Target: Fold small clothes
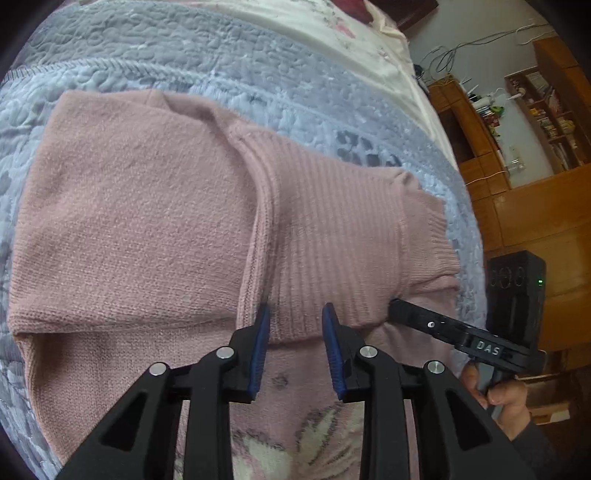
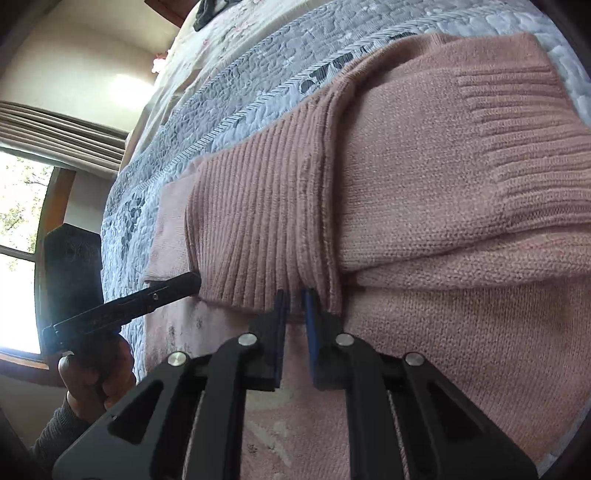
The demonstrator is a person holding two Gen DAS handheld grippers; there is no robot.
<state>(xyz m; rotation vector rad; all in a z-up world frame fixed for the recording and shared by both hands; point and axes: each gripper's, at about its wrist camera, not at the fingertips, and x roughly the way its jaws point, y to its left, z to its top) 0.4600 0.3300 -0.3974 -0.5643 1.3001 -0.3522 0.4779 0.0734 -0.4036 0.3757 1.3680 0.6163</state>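
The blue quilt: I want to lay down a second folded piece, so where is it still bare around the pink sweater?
A bare band of blue quilt runs beyond the pink sweater, bordered farther off by the white floral sheet. A narrower strip lies past the ribbed hem. The near edge is crowded by the left tongs and right tongs.

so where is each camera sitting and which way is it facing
Left wrist: sits on the left tongs, looking along its open blue pads over the pink sweater on the bed's grey quilt; the right tongs and the hand holding it show at right.
Right wrist: sits on the right tongs, nearly closed at the sweater's ribbed edge, facing a window; the left tongs and its hand show at left.
Shared: sweater, quilt, both tongs.
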